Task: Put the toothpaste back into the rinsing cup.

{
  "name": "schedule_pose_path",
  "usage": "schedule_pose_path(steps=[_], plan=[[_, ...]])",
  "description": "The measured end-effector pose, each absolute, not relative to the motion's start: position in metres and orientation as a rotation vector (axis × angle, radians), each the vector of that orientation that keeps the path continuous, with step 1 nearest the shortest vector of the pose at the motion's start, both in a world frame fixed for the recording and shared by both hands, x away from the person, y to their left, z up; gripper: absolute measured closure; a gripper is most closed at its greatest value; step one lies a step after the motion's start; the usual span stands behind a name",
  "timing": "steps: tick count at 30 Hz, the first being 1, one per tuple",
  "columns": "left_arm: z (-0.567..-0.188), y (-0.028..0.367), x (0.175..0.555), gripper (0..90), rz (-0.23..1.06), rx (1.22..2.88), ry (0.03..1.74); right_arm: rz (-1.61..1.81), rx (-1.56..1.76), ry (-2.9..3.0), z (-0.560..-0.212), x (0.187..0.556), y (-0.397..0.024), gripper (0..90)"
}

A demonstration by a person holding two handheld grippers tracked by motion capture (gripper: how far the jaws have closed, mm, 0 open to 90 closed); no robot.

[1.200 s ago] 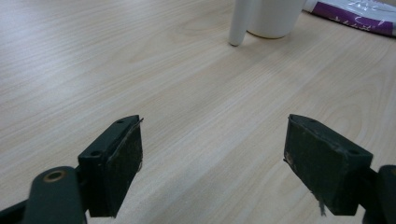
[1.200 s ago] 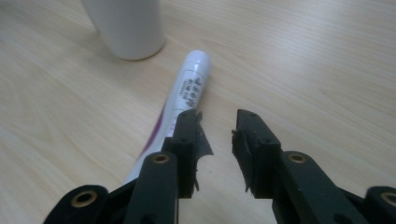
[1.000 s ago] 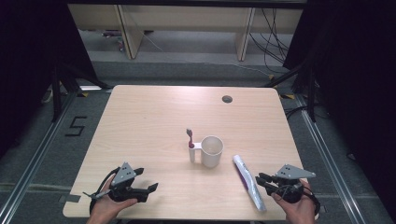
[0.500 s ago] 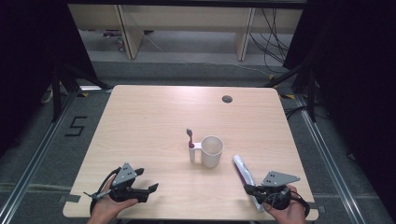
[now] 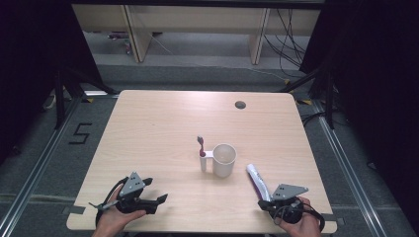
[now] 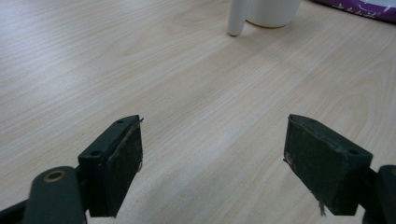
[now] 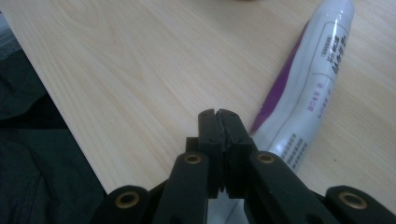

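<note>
The right gripper (image 7: 218, 119) sits low over the near right corner of the table (image 5: 163, 128), its two black jaws pressed flat together with nothing caught between them; they have just been closing. Just beside the tips lies the toothpaste tube (image 7: 308, 79), white with a purple stripe and small print, flat on the wood and slanting away from the gripper toward the middle of the table. From above, the tube's near end runs under the right gripper (image 5: 271, 203), and I cannot tell whether the two touch. Past the tube's far end stands a white cup (image 5: 224, 159), upright, with a small white holder (image 5: 203, 163) against its side carrying a toothbrush (image 5: 201, 146). Well apart, at the near left corner, the left gripper (image 6: 212, 163) rests with its jaws spread wide over bare wood.
</note>
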State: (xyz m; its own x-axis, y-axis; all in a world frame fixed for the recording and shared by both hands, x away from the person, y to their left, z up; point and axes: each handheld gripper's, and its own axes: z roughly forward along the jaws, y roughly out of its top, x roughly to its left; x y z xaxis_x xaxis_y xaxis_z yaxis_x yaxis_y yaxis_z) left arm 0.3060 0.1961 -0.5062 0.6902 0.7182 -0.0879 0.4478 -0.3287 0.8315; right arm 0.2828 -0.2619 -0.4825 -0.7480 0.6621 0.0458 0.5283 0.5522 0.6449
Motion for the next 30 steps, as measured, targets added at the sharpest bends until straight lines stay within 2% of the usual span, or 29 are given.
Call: schedule_pose_path(steps=[10,30], plan=[[-0.507,0.197,0.306,19.4,0.375,1.980,0.901,0.870,0.981,2.622,-0.488,0.284,-0.263,90.0],[-0.507,0.196,0.305,19.4,0.373,2.017,0.890,0.709,1.149,2.497,-0.490,0.316,-0.305,90.0]])
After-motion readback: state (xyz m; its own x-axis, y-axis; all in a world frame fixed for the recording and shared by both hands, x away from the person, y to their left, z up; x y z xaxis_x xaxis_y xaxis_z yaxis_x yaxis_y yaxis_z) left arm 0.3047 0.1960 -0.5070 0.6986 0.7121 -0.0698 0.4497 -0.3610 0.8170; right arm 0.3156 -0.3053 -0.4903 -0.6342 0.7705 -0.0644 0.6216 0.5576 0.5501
